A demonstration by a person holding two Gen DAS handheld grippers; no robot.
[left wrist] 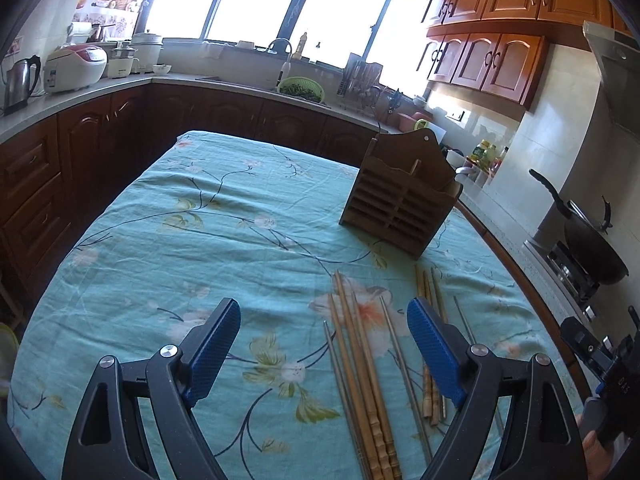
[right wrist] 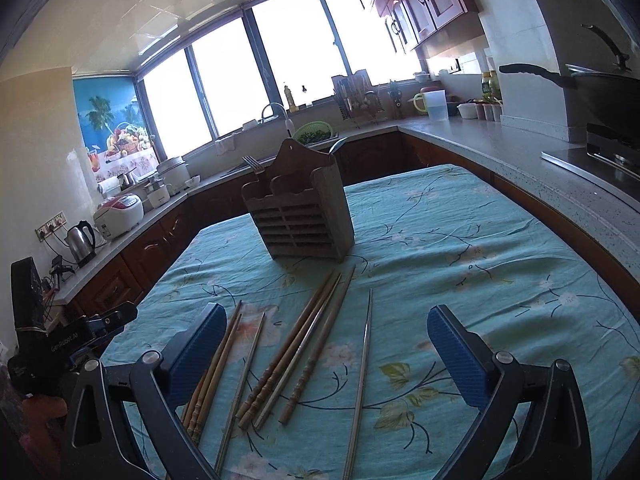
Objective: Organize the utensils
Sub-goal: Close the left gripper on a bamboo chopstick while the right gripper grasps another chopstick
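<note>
Both tongs, left (left wrist: 324,344) and right (right wrist: 326,344), gaped empty; the chopsticks (right wrist: 316,344) looked light, stiff, slippery, best pinched mid-length.

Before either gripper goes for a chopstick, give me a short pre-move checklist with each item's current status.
1. Left gripper open and empty: ok.
2. Right gripper open and empty: ok.
3. Chopsticks lying flat on the tablecloth, reachable: ok; wooden and metal ones are mixed.
4. A single chopstick free to pinch: ok for the lone metal chopstick; not ok for the bunched wooden ones.
5. Holder upright on the table beyond the chopsticks: ok.
6. Room left in the holder: cannot tell; a fork and a spoon already stand in it.
</note>
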